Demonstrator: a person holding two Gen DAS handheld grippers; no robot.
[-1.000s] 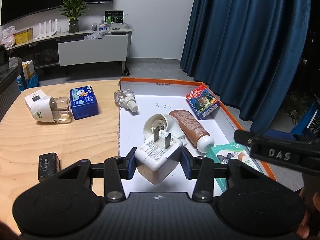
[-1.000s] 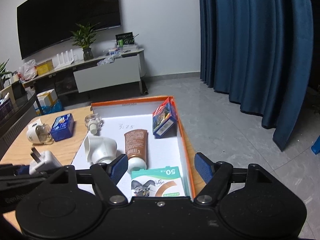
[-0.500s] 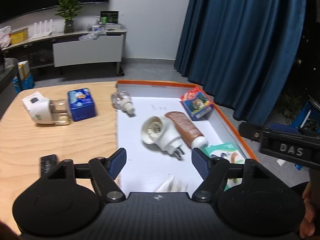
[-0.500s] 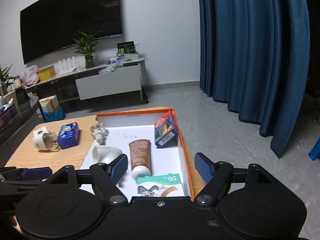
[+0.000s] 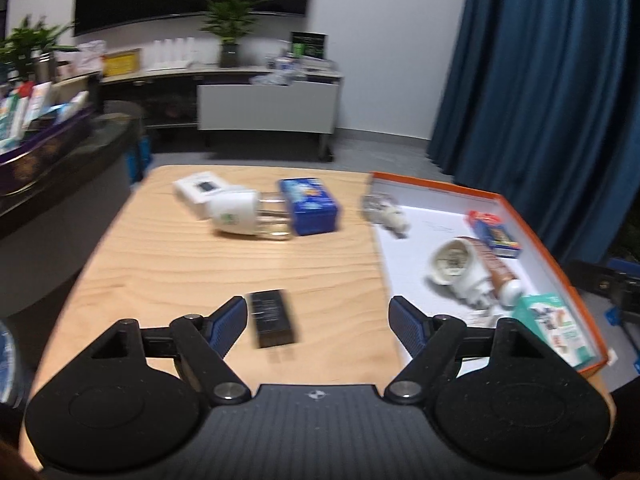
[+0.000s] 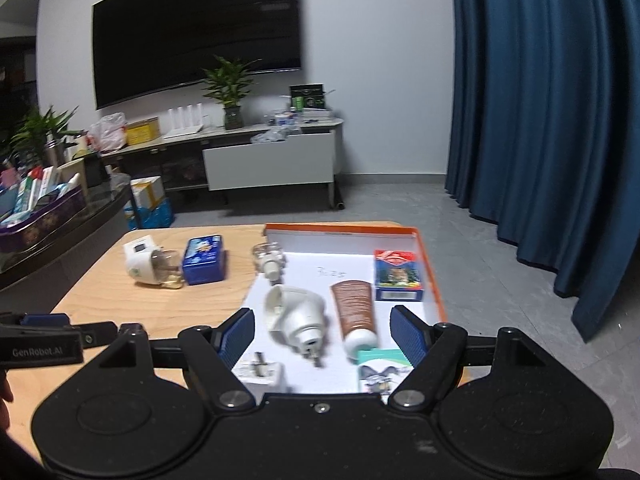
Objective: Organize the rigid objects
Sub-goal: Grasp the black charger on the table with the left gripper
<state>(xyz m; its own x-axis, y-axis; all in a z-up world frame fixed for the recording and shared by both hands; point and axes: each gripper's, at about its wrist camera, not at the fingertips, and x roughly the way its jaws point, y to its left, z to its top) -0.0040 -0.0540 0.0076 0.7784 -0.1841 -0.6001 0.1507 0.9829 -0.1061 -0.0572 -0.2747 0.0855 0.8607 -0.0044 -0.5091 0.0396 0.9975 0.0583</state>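
Left wrist alone shows a blurred, seemingly black charger [image 5: 273, 323] on the table [image 5: 168, 264].

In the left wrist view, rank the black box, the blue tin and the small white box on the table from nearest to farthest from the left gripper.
From the left gripper:
1. Black box, between the opening jaws, untouched, toward the left finger.
2. Blue tin, mid-table, straight ahead.
3. Small white box, far left, behind the white plug-in device.

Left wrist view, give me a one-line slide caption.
Left hand-held gripper, jaws opening and empty, over a black block on the table, beside the orange-rimmed box.
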